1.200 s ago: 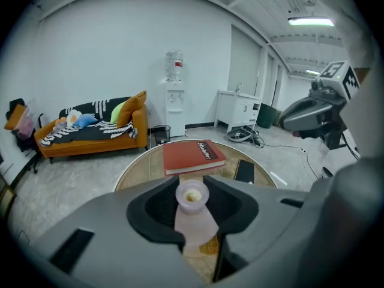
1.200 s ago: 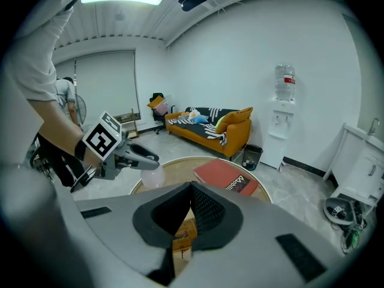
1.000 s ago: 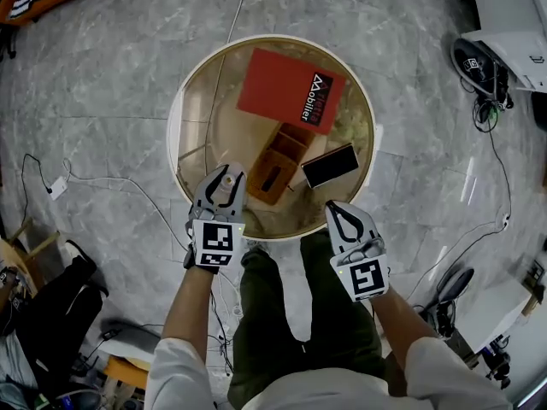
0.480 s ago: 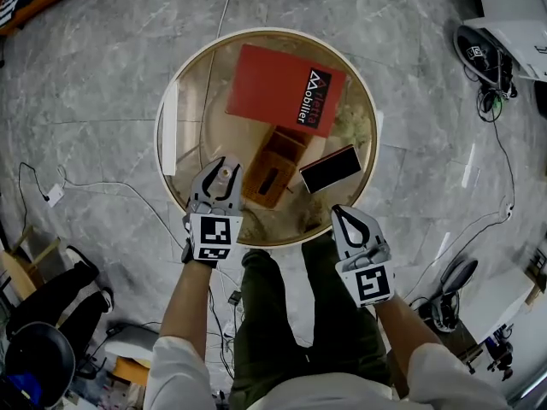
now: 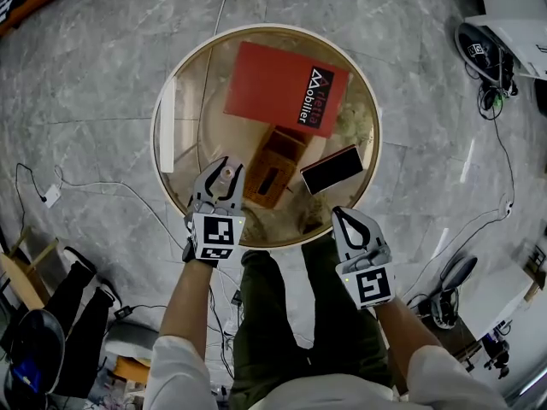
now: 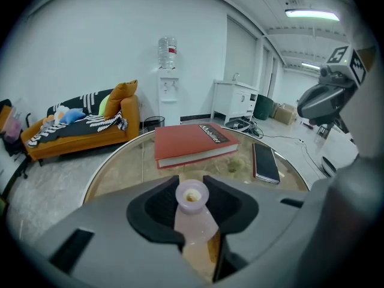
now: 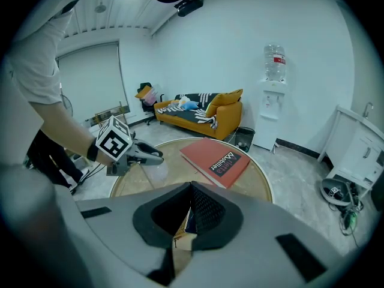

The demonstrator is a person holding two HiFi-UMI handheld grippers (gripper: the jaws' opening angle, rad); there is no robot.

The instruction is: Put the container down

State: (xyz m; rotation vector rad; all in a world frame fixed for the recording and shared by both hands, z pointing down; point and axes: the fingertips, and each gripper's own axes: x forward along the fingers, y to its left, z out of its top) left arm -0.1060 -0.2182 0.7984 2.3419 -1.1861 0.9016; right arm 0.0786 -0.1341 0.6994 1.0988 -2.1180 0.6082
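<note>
A small translucent container (image 5: 226,174) with a round open mouth sits between the fingers of my left gripper (image 5: 221,178), which is shut on it above the near left part of the round glass table (image 5: 162,118). In the left gripper view the container (image 6: 192,198) stands upright, clamped by the dark pads. My right gripper (image 5: 343,216) is shut with nothing in it, at the table's near right edge. From the right gripper view the left gripper (image 7: 137,155) shows with the container (image 7: 157,171) at its tip.
On the table lie a red book (image 5: 286,88), a wooden box (image 5: 275,166) and a dark phone (image 5: 330,168). An orange sofa (image 6: 78,131) and a water dispenser (image 6: 168,95) stand by the far wall. Cables run over the floor (image 5: 85,182).
The head view has shifted slightly over the table. Both grippers stay where they were, the left one still holding the container.
</note>
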